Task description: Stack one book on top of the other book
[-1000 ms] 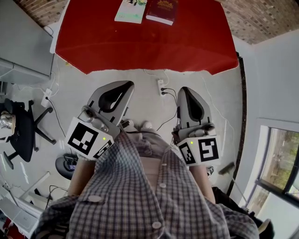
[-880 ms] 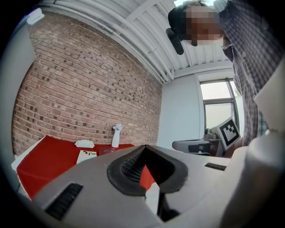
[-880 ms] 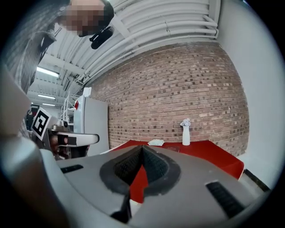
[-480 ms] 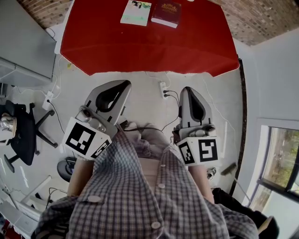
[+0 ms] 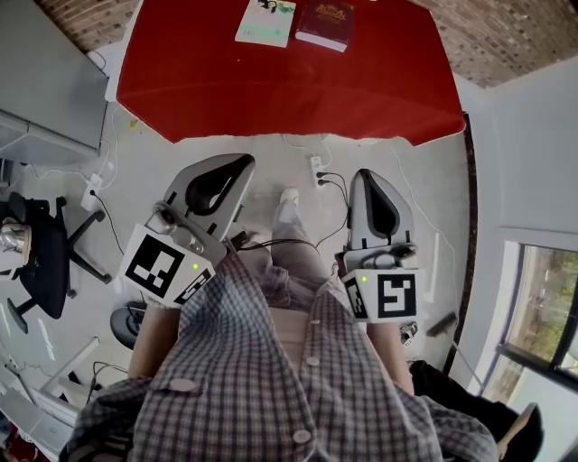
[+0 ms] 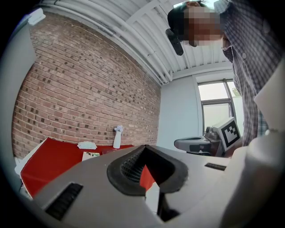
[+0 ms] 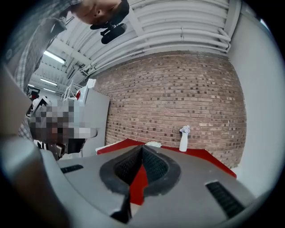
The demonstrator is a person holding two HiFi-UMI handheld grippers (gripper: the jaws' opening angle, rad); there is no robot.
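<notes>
Two books lie side by side at the far edge of the red table (image 5: 289,90): a pale green-white book (image 5: 265,20) on the left and a dark red book (image 5: 325,23) on the right. Both grippers hang over the floor, well short of the table. My left gripper (image 5: 237,162) is shut with nothing in it, and so is my right gripper (image 5: 370,173). In the left gripper view the shut tips (image 6: 144,147) point at the table, where the pale book (image 6: 91,155) shows. The right gripper view has its shut tips (image 7: 142,147) before the table (image 7: 196,153).
A white bottle (image 6: 117,136) and a crumpled tissue (image 6: 87,145) stand at the table's back by the brick wall. On the floor lie a power strip (image 5: 314,169) with cables; an office chair (image 5: 36,253) stands left. A grey cabinet (image 5: 45,90) flanks the table.
The person has stepped a little toward the table, and a shoe now shows between the grippers. The right gripper has rolled slightly. Both stay shut.
</notes>
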